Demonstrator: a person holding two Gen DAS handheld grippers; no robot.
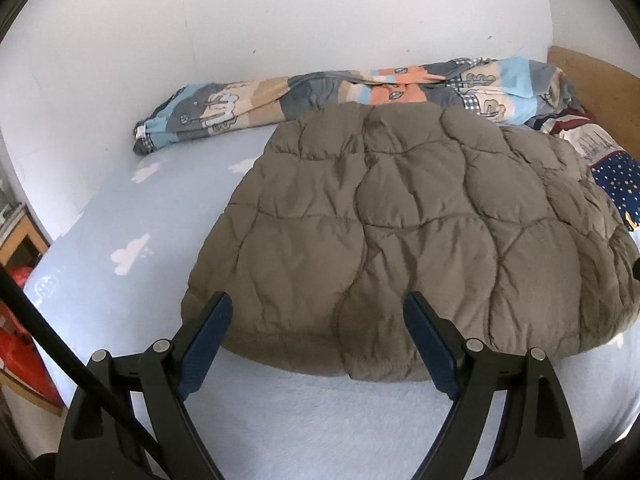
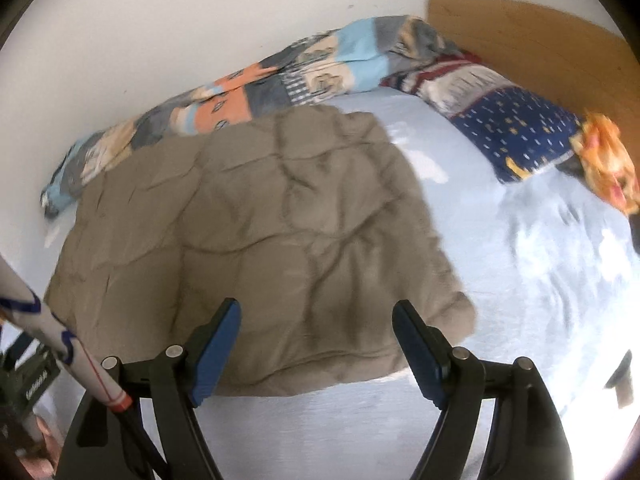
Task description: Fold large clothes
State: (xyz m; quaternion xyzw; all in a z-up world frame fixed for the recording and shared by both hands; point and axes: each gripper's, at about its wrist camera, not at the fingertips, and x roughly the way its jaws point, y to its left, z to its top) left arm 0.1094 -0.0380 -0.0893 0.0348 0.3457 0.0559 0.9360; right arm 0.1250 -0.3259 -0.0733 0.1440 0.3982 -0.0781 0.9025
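Lying spread flat across the bed, a brown quilted jacket, puffy panels up, hem toward the cameras and far edge touching a rolled patchwork blanket bunched against the white wall. Hovering at the near hem, left hand-held gripper, blue-padded fingers standing wide apart and gripping nothing, tips showing over the jacket's lower left part; whether touching the fabric, impossible to tell. Hanging likewise over the same hem in the right wrist view, right hand-held gripper, fingers spread wide and empty, brown jacket filling the space between and beyond them. Showing pale blue with white cloud shapes, the bed sheet, bare to the right of the jacket and somewhat blurred in this view. Resting at the head of the bed, a dark blue pillow dotted with small marks, just beside the blanket and in front of a wooden headboard. Sitting at the pillow's right end, something orange and yellow, too blurred to name. Crossing the lower left corner of the left wrist view, a thin black rod; standing beyond the bed's left edge, something red, unclear.
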